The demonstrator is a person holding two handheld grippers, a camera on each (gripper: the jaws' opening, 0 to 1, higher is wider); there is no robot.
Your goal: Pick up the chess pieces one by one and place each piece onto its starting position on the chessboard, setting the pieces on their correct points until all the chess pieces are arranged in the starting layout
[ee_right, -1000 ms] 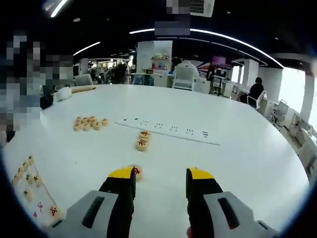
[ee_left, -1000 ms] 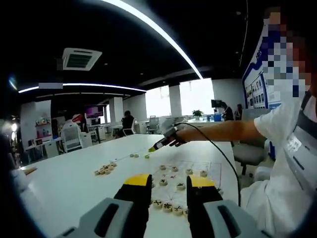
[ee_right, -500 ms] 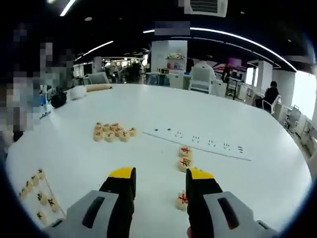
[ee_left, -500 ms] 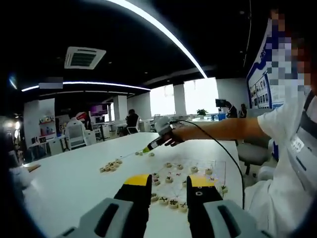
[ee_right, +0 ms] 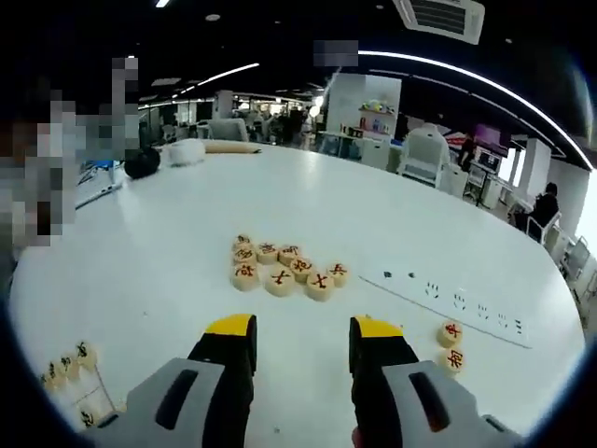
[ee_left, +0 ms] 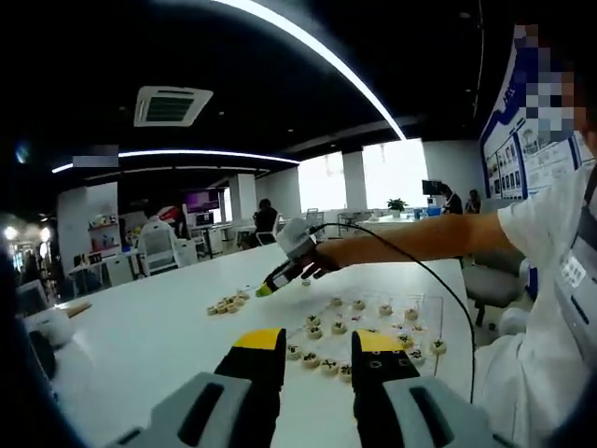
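In the right gripper view, a cluster of several round wooden chess pieces (ee_right: 284, 269) with red marks lies on the white table ahead of my right gripper (ee_right: 300, 334), which is open and empty. Two more pieces (ee_right: 451, 344) lie to the right. In the left gripper view my left gripper (ee_left: 318, 350) is open and empty above the near board edge. The chessboard (ee_left: 418, 315) holds several pieces (ee_left: 328, 329) with dark marks. The right gripper (ee_left: 280, 275), held by a person's outstretched arm, hovers near the far cluster (ee_left: 227, 304).
A power strip (ee_right: 448, 303) is set into the white table (ee_right: 168, 224) right of the cluster. A dark object and a white one (ee_right: 177, 154) sit at the far left. Board-corner pieces (ee_right: 70, 366) show at lower left. Office chairs and desks stand beyond.
The right gripper swung left: the big cluster moved from far left to centre ahead, the two loose pieces slid off to the right. The left gripper view shifted slightly; both grippers stayed open.
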